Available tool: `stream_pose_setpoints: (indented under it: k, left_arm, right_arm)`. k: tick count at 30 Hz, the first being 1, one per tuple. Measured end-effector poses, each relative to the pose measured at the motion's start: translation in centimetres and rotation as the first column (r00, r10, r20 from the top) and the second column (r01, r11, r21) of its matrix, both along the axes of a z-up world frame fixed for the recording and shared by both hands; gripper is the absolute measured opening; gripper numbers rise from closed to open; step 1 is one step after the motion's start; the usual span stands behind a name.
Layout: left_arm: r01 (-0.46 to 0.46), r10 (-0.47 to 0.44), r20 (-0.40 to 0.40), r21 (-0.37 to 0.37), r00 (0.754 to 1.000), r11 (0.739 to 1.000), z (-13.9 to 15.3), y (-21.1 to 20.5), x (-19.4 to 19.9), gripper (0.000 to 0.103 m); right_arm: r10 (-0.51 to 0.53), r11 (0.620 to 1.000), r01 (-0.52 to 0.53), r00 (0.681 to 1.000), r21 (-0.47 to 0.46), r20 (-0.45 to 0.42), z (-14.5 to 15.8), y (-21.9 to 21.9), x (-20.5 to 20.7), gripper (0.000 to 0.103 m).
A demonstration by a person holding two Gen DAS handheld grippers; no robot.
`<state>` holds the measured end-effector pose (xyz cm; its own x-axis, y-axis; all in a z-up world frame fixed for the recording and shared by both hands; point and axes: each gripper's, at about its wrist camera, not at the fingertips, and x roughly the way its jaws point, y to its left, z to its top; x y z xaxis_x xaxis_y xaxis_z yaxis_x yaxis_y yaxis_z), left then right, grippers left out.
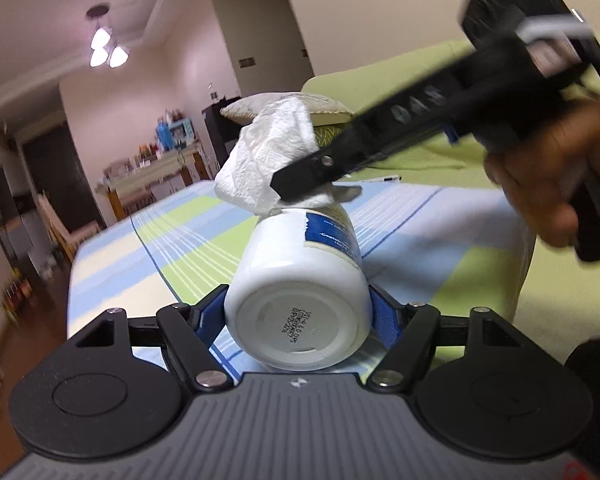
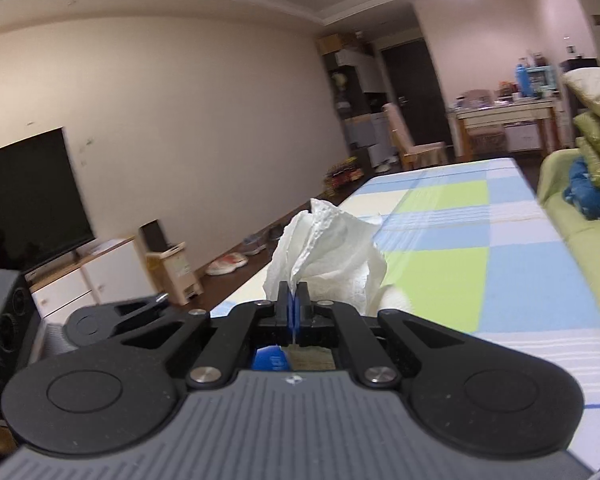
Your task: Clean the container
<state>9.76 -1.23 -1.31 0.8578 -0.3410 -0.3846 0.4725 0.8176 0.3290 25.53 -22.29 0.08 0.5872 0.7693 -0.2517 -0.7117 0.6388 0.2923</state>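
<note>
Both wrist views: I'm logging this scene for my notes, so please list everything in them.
bottle: one, white with blue label, lying between left tool's fingers
paper towel: one, white, at bottle's far end
tablecloth: one, blue, green and white checks, on table
sofa: one, light green, beside table
cushions: several, cream and green, stacked on sofa
television: one, black, on white cabinet
ceiling lamp: one, lit
left tool: shut on bottle
right tool: shut on paper towel
hand: one, gripping right tool's handle
</note>
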Motion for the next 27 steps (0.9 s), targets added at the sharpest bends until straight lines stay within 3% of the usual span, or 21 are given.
stream_pose_setpoints:
  k: [4,8,10,12,16,19,20,23,26,27]
  left_arm:
    - [0.026,-0.034,0.063,0.118,0.997,0.993,-0.7,-1.3,-1.1,0.072]
    - [0.036,-0.043,0.066,0.106,0.997,0.994,-0.9,-1.6,-1.2,0.072]
    - [0.042,-0.042,0.029,0.018,0.999,0.999,-0.6,-1.0,-0.9,0.074]
    - [0.046,-0.052,-0.043,-0.133,0.998,0.99,-0.2,0.3,-0.3,0.085]
    - [-0.034,-0.028,-0.158,-0.375,0.987,0.927,0.1,2.9,1.3,0.089]
    - [-0.055,-0.062,-0.236,-0.458,0.97,0.887,-0.2,3.6,2.0,0.079]
    - [-0.044,-0.073,-0.235,-0.458,0.969,0.888,-0.3,3.5,1.9,0.072]
    - [-0.01,-0.071,-0.197,-0.386,0.978,0.923,-0.1,2.8,1.7,0.072]
    - [0.035,-0.054,-0.094,-0.197,0.994,0.98,-0.1,0.7,0.6,0.072]
    - [0.037,-0.042,-0.042,-0.096,0.998,0.995,0.0,-0.6,0.4,0.072]
  right_arm:
    - [0.094,0.995,-0.094,0.995,-0.029,0.018,0.3,1.0,-1.2,0.0]
    - [0.062,0.998,-0.062,0.998,-0.023,0.009,0.2,1.3,-0.8,0.0]
    - [0.062,0.998,-0.061,0.998,-0.02,0.011,0.2,1.4,-0.8,0.0]
    - [0.058,0.998,-0.058,0.998,-0.025,0.02,0.2,1.5,-1.0,0.0]
    - [0.053,0.998,-0.053,0.998,-0.016,0.02,0.1,1.4,-1.2,0.0]
    - [0.06,0.998,-0.06,0.998,-0.02,0.014,0.2,1.2,-1.5,0.0]
    - [0.069,0.997,-0.069,0.998,-0.021,0.009,0.3,1.2,-1.5,0.0]
    - [0.058,0.996,-0.055,0.997,-0.076,0.041,0.6,1.3,-1.4,0.0]
    - [-0.002,0.998,0.004,1.0,-0.062,0.018,0.7,0.7,-0.2,0.0]
    - [-0.009,0.999,0.009,1.0,-0.048,0.005,0.6,0.4,-0.1,0.0]
